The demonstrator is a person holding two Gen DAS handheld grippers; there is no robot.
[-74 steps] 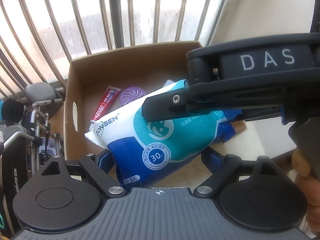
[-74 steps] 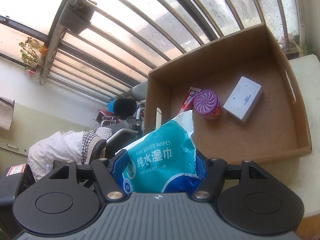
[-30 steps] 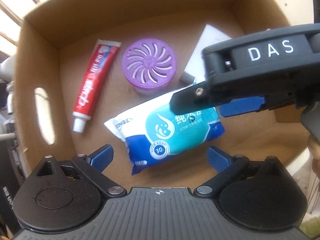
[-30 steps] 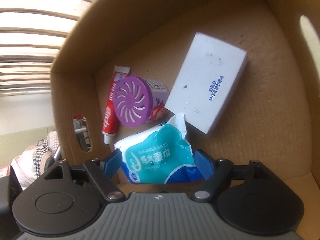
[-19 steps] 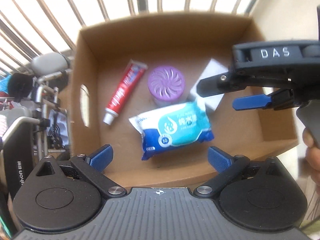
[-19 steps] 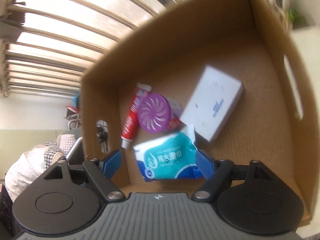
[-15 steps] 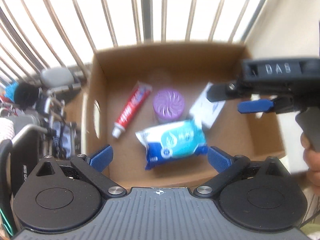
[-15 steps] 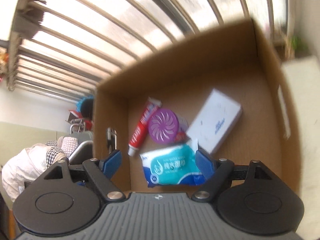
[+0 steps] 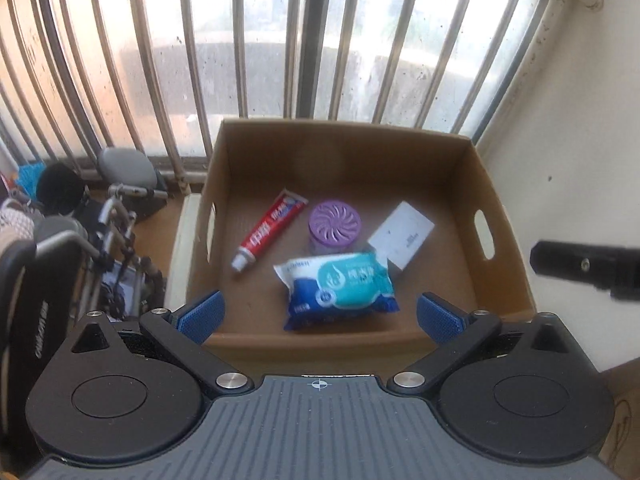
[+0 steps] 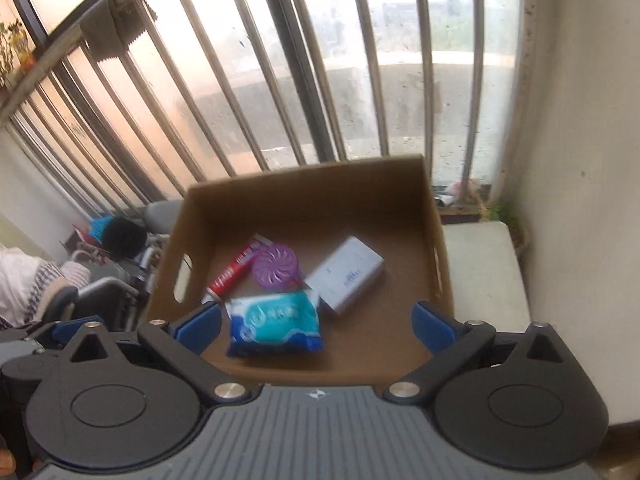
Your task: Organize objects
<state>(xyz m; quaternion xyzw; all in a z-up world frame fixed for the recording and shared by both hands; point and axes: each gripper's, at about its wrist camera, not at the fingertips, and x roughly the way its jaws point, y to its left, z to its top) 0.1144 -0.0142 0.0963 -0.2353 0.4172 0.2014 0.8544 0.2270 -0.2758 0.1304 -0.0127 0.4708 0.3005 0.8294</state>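
An open cardboard box (image 9: 340, 126) (image 10: 304, 176) holds a blue and teal wet wipes pack (image 9: 340, 280) (image 10: 276, 322), a red toothpaste tube (image 9: 268, 232) (image 10: 232, 272), a round purple air freshener (image 9: 335, 226) (image 10: 276, 266) and a white carton (image 9: 402, 238) (image 10: 346, 274). The pack lies flat near the box's front wall. My left gripper (image 9: 320, 316) hovers above the front rim, open and empty. My right gripper (image 10: 317, 327) hangs above the same rim. Its jaws are opening, with nothing between them. One black right finger (image 9: 588, 270) shows at the right edge of the left wrist view.
Window bars (image 9: 280, 40) stand right behind the box. A white wall (image 9: 560, 160) closes the right side. A pale ledge (image 10: 484, 272) lies to the right of the box. Metal-framed equipment and a grey seat (image 9: 120, 168) crowd the left.
Both grippers have risen and pulled back from the box. The right jaws let go of the wipes pack and widened. The pack now lies in the box.
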